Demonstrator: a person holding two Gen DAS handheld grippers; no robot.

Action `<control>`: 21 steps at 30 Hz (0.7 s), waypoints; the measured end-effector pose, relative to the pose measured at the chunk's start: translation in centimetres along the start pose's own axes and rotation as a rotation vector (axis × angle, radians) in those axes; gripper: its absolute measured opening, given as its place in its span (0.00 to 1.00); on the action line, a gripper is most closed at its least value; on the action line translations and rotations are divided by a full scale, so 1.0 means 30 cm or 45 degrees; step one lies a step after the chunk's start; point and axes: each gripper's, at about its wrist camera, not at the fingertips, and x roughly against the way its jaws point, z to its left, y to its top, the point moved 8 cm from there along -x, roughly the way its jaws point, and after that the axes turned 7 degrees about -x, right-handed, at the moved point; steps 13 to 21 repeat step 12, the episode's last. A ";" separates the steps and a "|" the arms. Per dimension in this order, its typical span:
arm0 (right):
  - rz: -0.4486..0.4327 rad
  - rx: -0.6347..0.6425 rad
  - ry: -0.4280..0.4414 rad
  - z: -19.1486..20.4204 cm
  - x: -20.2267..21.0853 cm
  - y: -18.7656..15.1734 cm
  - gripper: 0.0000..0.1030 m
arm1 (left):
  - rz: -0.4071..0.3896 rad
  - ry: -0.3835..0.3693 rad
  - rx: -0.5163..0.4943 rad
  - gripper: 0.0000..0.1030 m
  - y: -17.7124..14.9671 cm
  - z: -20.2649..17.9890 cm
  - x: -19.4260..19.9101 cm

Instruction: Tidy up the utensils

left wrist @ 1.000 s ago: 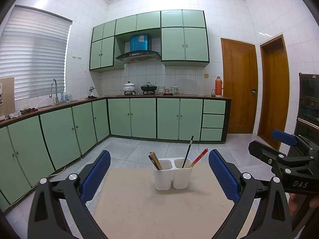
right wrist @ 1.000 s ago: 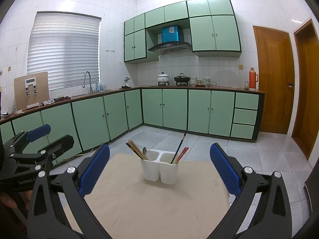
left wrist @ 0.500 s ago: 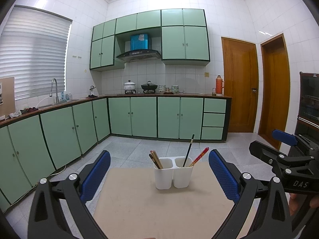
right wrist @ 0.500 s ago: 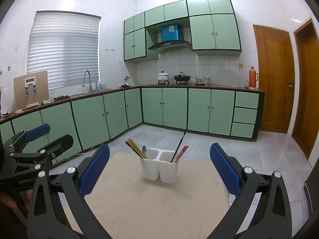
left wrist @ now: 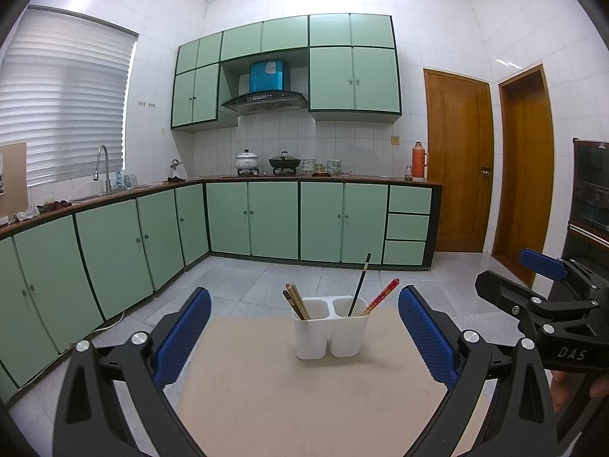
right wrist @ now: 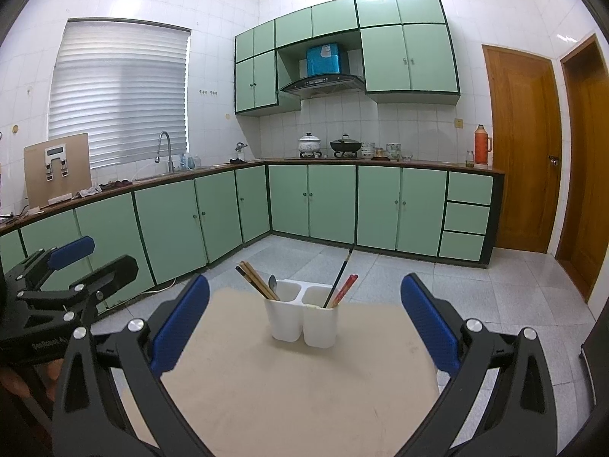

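Observation:
A white two-compartment utensil holder (left wrist: 330,328) (right wrist: 302,317) stands on the beige table (left wrist: 289,392) (right wrist: 289,388). Its left compartment holds brown wooden chopsticks (left wrist: 296,301) (right wrist: 255,280) and a metal spoon (right wrist: 272,284). Its right compartment holds a black chopstick (left wrist: 359,285) (right wrist: 340,277) and red chopsticks (left wrist: 381,296) (right wrist: 345,289). My left gripper (left wrist: 304,337) is open and empty, short of the holder. My right gripper (right wrist: 304,329) is likewise open and empty. Each gripper shows at the edge of the other's view.
Green cabinets (left wrist: 274,219) and a worktop with pots (left wrist: 283,162) run along the far walls. Two wooden doors (left wrist: 458,160) stand at the right. A dark cabinet (left wrist: 590,194) is at the far right. Tiled floor surrounds the table.
Both views have drifted slightly, so the holder sits a little lower and nearer. The grippers stay open and the utensils have not moved.

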 end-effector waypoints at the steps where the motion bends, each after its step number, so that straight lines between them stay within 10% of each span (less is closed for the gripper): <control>1: 0.001 0.000 0.000 -0.001 0.000 -0.001 0.95 | 0.001 0.000 0.000 0.94 0.000 -0.002 -0.004; 21: 0.012 -0.006 -0.002 -0.007 -0.004 -0.007 0.95 | 0.015 0.001 -0.003 0.94 -0.013 0.002 -0.015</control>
